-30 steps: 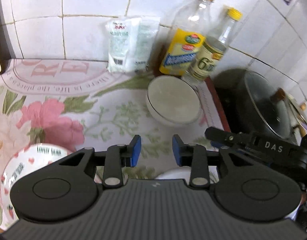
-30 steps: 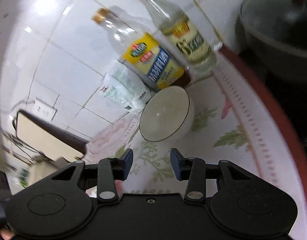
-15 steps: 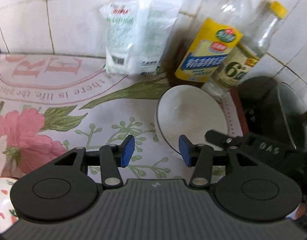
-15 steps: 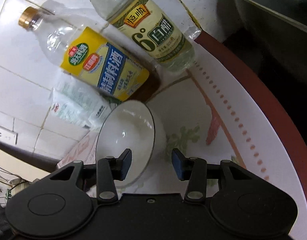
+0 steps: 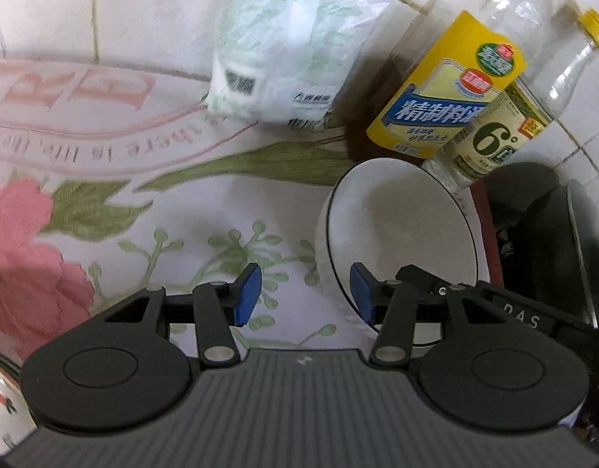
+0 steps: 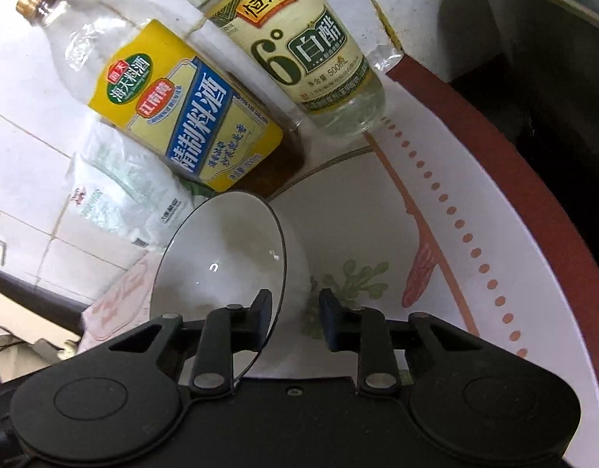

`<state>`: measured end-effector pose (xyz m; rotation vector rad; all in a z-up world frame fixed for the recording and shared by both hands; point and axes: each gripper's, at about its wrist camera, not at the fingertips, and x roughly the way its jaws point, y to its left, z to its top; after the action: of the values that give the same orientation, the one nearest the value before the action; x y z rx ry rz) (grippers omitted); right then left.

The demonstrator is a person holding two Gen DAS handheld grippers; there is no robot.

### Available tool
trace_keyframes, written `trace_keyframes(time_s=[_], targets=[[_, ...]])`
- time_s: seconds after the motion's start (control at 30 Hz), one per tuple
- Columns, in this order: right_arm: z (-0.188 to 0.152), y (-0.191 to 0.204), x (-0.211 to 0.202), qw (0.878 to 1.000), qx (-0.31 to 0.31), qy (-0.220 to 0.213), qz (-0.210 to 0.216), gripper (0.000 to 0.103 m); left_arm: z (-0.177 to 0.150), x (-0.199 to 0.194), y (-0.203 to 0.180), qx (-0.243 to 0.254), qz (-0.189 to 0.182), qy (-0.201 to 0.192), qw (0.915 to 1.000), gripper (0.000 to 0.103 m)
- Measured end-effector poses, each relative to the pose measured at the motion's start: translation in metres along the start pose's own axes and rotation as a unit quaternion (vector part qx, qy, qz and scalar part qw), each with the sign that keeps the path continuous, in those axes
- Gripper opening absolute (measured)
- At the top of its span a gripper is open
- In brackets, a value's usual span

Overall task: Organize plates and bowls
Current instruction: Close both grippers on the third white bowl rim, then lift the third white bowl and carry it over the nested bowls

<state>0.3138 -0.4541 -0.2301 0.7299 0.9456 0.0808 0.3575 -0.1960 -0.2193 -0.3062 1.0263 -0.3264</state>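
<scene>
On a flowered tablecloth [image 5: 151, 179] against a tiled wall, my right gripper [image 6: 295, 310] is closing on the near rim of a white bowl [image 6: 221, 257], one finger inside the bowl and the other outside its wall. My left gripper [image 5: 305, 292] is spread apart at the bowl's opposite side, its right blue pad inside the rim and its left pad over the cloth, neither pressing on the bowl [image 5: 400, 230]. The bowl sits on the cloth just in front of a yellow-labelled bottle [image 6: 174, 117], a vinegar bottle [image 6: 299, 50] and a white plastic bag [image 5: 283, 43], with a dark pot [image 5: 552, 241] beside it past the cloth's edge.
</scene>
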Motion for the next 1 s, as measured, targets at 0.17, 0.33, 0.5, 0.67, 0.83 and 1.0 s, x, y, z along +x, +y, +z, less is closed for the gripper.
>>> trace_keyframes(time_s=[0.17, 0.33, 0.5, 0.67, 0.83, 1.0], targets=[[-0.006, -0.015, 0.002, 0.999, 0.019, -0.007, 0.033, 0.019, -0.007, 0.004, 0.004, -0.051, -0.035, 0.019, 0.9979, 0.019], [-0.019, 0.013, -0.012, 0.997, -0.066, -0.032, 0.015, 0.020, -0.014, -0.015, -0.010, -0.022, -0.016, 0.007, 0.9996, 0.013], [-0.022, 0.039, -0.045, 0.995, -0.090, -0.037, 0.013, 0.020, -0.016, -0.061, -0.016, -0.009, -0.031, -0.003, 0.9995, 0.014], [-0.046, 0.064, -0.085, 0.993, -0.104, -0.048, 0.006, 0.020, -0.028, -0.108, -0.020, 0.008, -0.027, -0.010, 0.9996, 0.013], [-0.079, 0.075, -0.122, 0.991, -0.116, -0.058, -0.003, 0.021, -0.049, -0.147, -0.015, 0.007, -0.039, -0.020, 0.9990, 0.014], [-0.110, 0.078, -0.154, 0.988, -0.131, -0.079, -0.002, 0.021, -0.080, -0.175, -0.014, 0.005, -0.041, -0.024, 0.9989, 0.014]])
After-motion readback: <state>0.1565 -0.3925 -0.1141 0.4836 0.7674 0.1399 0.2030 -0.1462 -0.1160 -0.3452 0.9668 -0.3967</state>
